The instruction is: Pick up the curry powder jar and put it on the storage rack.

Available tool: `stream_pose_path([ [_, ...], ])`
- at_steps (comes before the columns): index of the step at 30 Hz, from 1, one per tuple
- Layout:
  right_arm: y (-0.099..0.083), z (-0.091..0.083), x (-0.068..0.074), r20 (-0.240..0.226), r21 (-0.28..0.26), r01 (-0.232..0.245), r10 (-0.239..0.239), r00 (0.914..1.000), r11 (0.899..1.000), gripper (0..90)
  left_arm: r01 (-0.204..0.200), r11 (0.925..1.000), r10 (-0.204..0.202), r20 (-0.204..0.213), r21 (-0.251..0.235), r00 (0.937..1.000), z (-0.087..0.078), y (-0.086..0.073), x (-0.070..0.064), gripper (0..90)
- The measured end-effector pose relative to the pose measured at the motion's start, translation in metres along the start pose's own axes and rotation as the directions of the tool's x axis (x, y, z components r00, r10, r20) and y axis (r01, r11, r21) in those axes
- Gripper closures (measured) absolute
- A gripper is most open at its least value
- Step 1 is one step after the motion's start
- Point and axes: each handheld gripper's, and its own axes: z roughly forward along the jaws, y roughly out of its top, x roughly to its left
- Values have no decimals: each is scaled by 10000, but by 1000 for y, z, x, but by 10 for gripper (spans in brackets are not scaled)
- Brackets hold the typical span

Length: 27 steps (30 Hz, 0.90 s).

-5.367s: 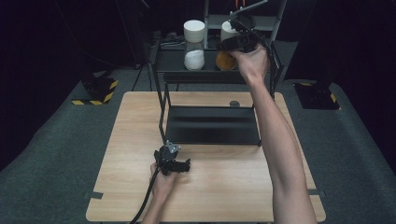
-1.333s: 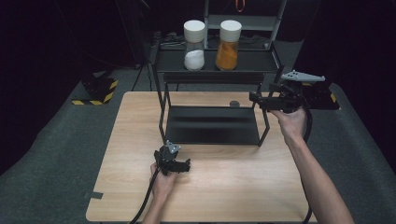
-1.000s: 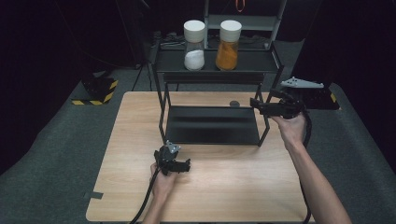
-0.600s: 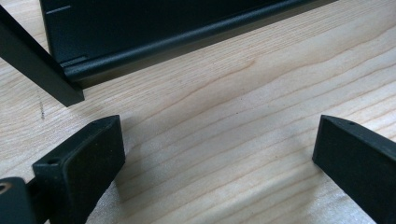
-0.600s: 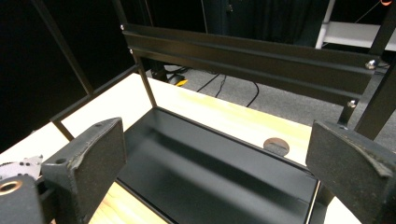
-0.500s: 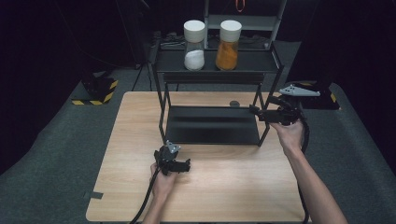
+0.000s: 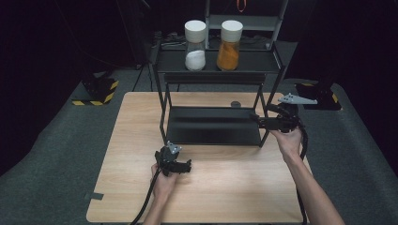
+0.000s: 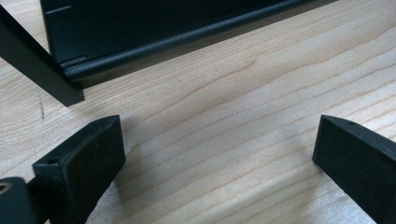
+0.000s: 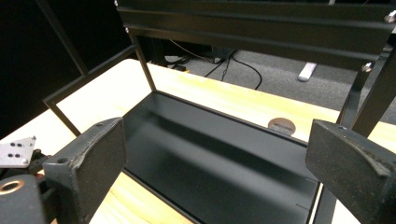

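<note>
Nearest the person, the left gripper [image 7: 178,165] is lying low on the wooden table [image 7: 234,187] in front of the rack's near left leg, its jaws spread wide over bare wood and holding nothing. Farther back on the right, the right gripper [image 7: 257,120] is now hanging beside the rack's [image 7: 213,77] near right post, jaws gaping and empty, looking across the black lower tray [image 9: 219,163]; about five seconds ago that hand was reaching up at the top shelf by the orange-filled jar [image 7: 229,39], and over the last second it has been drifting lower and nearer. Farthest away, that jar is standing upright on the top shelf just right of the white-filled jar [image 7: 195,39], close beside it. Judging from this, the jar placement is done and the hand is retreating.
</note>
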Motion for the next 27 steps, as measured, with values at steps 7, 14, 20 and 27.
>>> stream_pose_path([
  [7,-11,4,1,8,76,12,-12,10000,10000,54,5,10000,-5,1,-3,10000,0,0,0,21],
  [14,-21,8,2,16,197,33,-33,10000,9998,55,4,10000,-4,1,-3,10000,0,0,0,21],
  [20,-30,14,3,44,424,98,-100,9999,9991,55,3,10000,-3,1,-3,10000,0,0,0,21],
  [27,-44,20,5,82,578,129,-134,9999,9982,55,4,10000,-4,1,-1,10000,0,0,0,21],
])
